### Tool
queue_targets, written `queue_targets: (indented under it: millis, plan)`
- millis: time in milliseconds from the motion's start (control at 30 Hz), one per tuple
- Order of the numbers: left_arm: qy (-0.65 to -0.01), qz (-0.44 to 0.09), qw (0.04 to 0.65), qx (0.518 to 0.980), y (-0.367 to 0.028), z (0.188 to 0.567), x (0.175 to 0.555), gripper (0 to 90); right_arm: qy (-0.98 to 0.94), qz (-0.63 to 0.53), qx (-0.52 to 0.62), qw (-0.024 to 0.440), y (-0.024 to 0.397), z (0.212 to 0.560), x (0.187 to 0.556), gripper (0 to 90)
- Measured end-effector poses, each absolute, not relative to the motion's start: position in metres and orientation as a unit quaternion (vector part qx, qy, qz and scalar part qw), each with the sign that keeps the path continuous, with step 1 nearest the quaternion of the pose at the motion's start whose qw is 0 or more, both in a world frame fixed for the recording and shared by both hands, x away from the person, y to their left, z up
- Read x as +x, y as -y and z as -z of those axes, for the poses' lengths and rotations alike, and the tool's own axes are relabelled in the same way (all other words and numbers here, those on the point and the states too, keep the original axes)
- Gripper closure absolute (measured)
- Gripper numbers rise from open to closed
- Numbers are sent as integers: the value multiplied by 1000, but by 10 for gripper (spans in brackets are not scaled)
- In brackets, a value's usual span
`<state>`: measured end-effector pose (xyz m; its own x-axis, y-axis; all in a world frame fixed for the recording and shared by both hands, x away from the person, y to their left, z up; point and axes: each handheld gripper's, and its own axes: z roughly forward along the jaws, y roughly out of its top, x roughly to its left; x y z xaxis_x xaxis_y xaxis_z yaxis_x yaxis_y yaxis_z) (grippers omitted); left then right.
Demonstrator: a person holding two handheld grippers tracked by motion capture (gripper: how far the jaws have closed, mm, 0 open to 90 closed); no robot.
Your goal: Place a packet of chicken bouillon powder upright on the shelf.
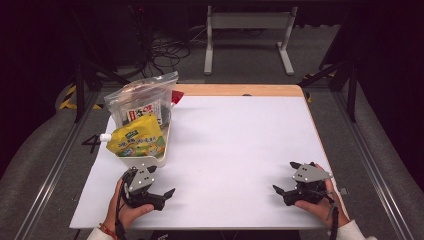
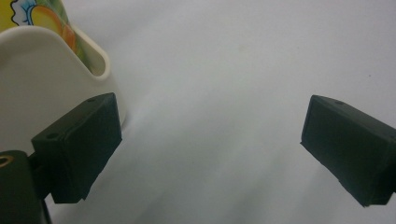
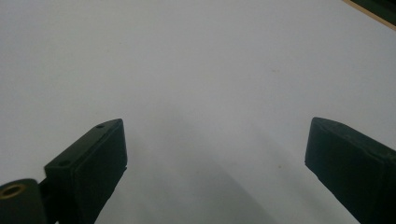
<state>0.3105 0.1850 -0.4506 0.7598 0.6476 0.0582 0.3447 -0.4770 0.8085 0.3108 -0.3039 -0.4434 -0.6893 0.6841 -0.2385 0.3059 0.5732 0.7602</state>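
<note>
Cream-coloured basket (image 1: 150, 161) stands at the left side of the white table (image 1: 235, 145), near its front edge, and is the thing nearest the left tongs (image 1: 159, 186). In it leans a yellow spouted drink pouch (image 1: 135, 140), its white cap poking out to the left, and behind that a clear zip bag (image 1: 142, 100) with printed packets inside, standing taller than the basket. The left tongs sit just in front of the basket's near wall, held in the person's left hand (image 1: 125, 207), jaws spread wide with bare table between them. In the left gripper view the basket's rounded rim (image 2: 56, 60) rises just beside one jaw. The right tongs (image 1: 287, 177) rest well apart at the table's right front, in the right hand (image 1: 320, 202), jaws likewise spread over bare table. Between the two tongs the white surface lies bare. Beyond the far edge, cables (image 1: 165, 50) lie on the floor beside a white stand (image 1: 247, 22).
</note>
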Motion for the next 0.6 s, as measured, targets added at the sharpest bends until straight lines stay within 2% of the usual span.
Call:
queue_targets:
  millis: [600]
  plan:
    - [-302,-185,415,838,-187,451,314,56,-848,-354,297,259,300,446,314,55]
